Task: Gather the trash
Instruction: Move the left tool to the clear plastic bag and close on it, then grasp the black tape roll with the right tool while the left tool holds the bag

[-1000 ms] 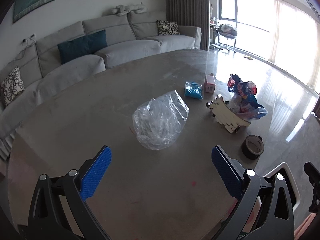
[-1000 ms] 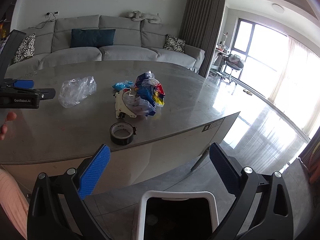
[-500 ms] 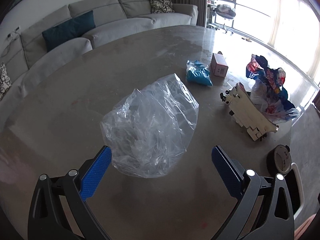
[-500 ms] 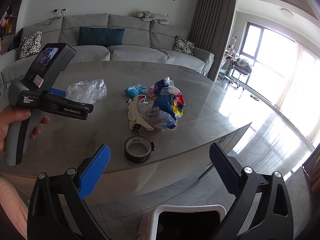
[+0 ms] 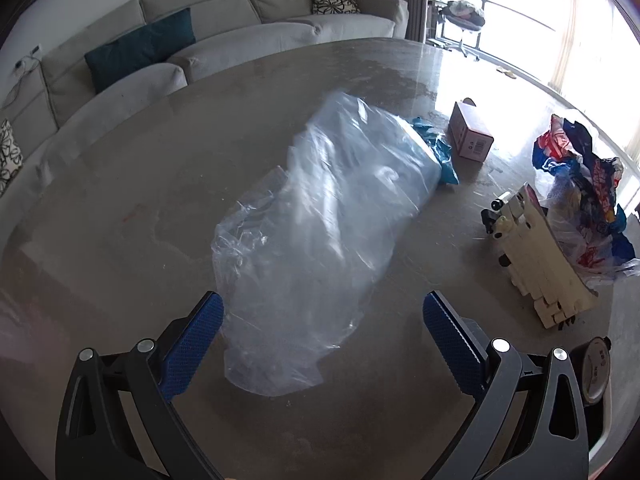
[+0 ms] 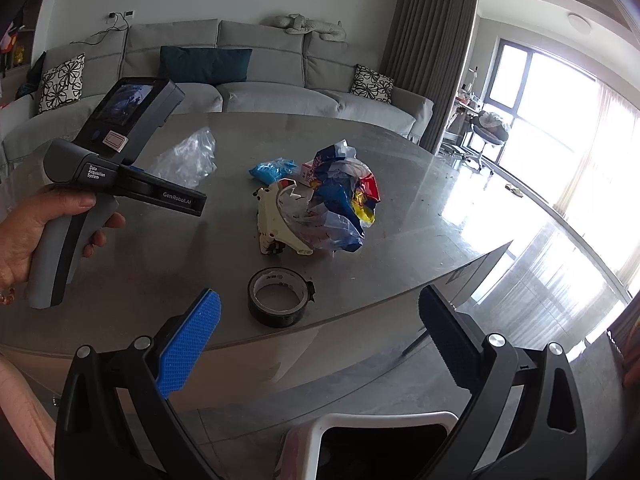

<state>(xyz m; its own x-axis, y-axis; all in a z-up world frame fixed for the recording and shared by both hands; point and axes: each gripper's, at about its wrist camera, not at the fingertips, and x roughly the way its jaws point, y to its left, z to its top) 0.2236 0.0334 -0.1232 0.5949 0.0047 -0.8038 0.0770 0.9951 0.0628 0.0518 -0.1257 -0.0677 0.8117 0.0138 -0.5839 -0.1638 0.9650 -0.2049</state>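
Observation:
A clear crumpled plastic bag (image 5: 316, 232) lies on the grey table (image 5: 120, 208), and its near end sits between the fingers of my open left gripper (image 5: 320, 344). It also shows in the right wrist view (image 6: 188, 156). Further right lie a blue wrapper (image 5: 436, 152), a small pink box (image 5: 470, 136), a colourful crumpled bag (image 5: 580, 192) and a white plastic piece (image 5: 540, 264). My right gripper (image 6: 320, 344) is open and empty, over the table's near edge, above a white-rimmed bin (image 6: 380, 436). A black tape roll (image 6: 278, 296) lies just ahead of it.
The left hand-held gripper body (image 6: 116, 168) shows at the left of the right wrist view, above the table. A grey sofa (image 6: 240, 80) stands behind the table. Bright windows (image 6: 560, 128) and shiny floor are to the right.
My left gripper has moved forward and down to the clear bag, which now reaches between its fingers. My right gripper has moved closer to the table edge and the tape roll.

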